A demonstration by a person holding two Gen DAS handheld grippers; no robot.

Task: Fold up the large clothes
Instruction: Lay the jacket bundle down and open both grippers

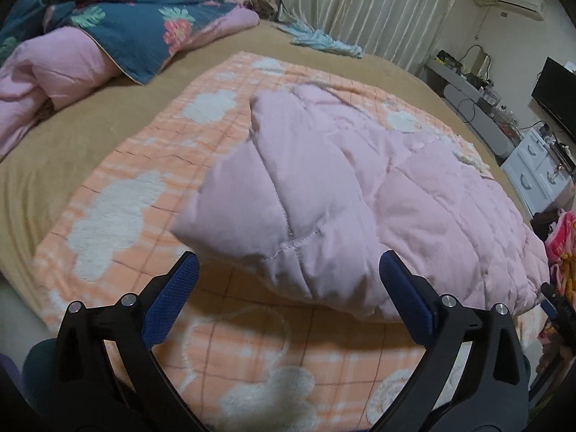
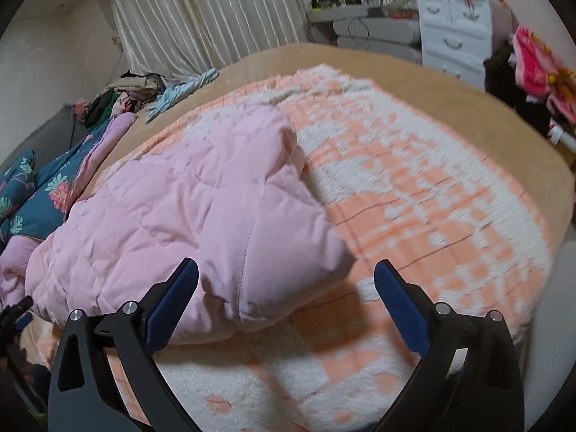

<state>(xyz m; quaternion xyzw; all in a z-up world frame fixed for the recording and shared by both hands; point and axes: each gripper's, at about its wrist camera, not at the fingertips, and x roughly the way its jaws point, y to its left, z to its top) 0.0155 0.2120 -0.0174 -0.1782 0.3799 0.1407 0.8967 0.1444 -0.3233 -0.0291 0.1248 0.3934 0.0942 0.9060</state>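
Note:
A pink quilted padded garment lies folded over on an orange and white checked blanket on the bed. My left gripper is open, its blue pads on either side of the garment's near corner, just short of it. In the right wrist view the same garment lies left of centre on the blanket. My right gripper is open, with the garment's near corner between its jaws; I cannot tell if the pads touch it.
A blue floral duvet with pink lining is bunched at the far left of the bed. A tan sheet covers the mattress. Curtains, white drawers and a cluttered desk stand beyond the bed. Bright clothes hang at right.

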